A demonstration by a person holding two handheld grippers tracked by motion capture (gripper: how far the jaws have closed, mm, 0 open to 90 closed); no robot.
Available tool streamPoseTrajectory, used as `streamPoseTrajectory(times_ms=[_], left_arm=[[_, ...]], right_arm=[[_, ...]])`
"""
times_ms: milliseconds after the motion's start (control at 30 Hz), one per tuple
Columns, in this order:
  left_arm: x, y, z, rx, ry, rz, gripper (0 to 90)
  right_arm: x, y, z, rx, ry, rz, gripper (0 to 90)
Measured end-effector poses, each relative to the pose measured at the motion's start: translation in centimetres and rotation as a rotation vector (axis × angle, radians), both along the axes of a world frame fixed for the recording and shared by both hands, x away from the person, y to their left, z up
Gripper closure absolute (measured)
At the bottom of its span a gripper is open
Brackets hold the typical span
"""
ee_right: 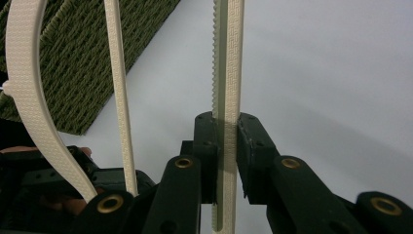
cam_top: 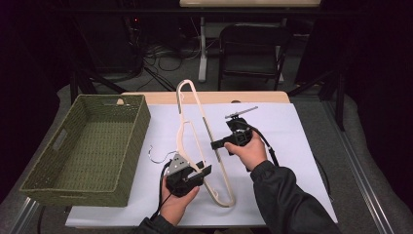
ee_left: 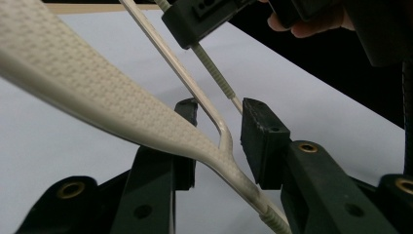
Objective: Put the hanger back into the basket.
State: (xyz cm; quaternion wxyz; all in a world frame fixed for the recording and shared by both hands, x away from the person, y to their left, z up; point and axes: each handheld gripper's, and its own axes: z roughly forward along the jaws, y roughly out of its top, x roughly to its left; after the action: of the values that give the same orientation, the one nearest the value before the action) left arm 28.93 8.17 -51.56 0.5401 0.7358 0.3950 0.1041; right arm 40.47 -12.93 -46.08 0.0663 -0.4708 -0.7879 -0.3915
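Observation:
A cream plastic hanger (cam_top: pixel 187 97) is held tilted over the white-covered table (cam_top: pixel 292 161). My right gripper (cam_top: pixel 216 145) is shut on its straight toothed bar (ee_right: pixel 227 73), with both jaws pressed against the bar. My left gripper (cam_top: pixel 207 170) stands open around the hanger's lower shoulder (ee_left: pixel 97 97): the thin neck runs between the two jaws with a gap on each side. The right gripper (ee_left: pixel 195 24) also shows clamped on the bar farther up in the left gripper view. A thin metal wire hook (cam_top: pixel 155 155) lies on the table, apart from the hanger.
A green woven basket (cam_top: pixel 141 126) stands at the left of the table, with nothing in it, close to the left hand. A dark chair (cam_top: pixel 253 48) and cables are on the floor beyond the far edge. White table surface lies to the right of the hands.

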Motion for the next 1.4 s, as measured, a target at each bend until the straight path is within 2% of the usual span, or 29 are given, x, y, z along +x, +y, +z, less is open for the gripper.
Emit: streamPoseTrajectory(times_ms=[100,300,533,667,733,867,1033,1167,1200,1400], left_arm=[[0.1,0.1,0.0,-0.004,0.003,0.007,70.7],[0.3,0.3,0.2,-0.057,0.047,0.014,75.3],[0.4,0.5,0.3,-0.091,0.085,0.017,78.4],[0.6,0.7,0.3,-0.123,0.126,0.021,79.8],[0.8,0.9,0.3,-0.149,0.154,0.024,80.8],[1.1,1.2,0.4,-0.186,0.186,0.034,83.2],[1.6,1.7,0.2,-0.215,0.226,0.044,84.0],[2.0,2.2,0.0,-0.268,0.275,0.048,85.5],[2.1,2.3,0.0,-0.272,0.278,0.044,85.9],[2.3,2.5,0.1,-0.330,0.309,0.041,87.1]], right_arm=[[0.0,-0.1,-0.3,0.012,-0.005,-0.010,79.6],[-0.1,-0.1,-0.2,0.018,-0.006,-0.017,79.5],[-0.3,-0.4,-0.4,0.032,0.006,-0.030,79.1],[-0.4,-0.3,-0.6,0.035,-0.022,-0.036,78.6],[-0.5,-0.3,-0.4,0.020,-0.018,-0.028,78.1],[-0.7,-0.3,-0.4,0.003,-0.043,-0.031,76.1],[-0.9,-0.5,-0.2,0.003,-0.065,-0.039,68.4],[-1.1,-0.7,0.0,-0.011,-0.092,-0.040,61.3],[-1.1,-0.7,0.0,-0.018,-0.105,-0.048,60.3],[-1.1,-0.8,0.1,-0.043,-0.118,-0.046,55.0]])
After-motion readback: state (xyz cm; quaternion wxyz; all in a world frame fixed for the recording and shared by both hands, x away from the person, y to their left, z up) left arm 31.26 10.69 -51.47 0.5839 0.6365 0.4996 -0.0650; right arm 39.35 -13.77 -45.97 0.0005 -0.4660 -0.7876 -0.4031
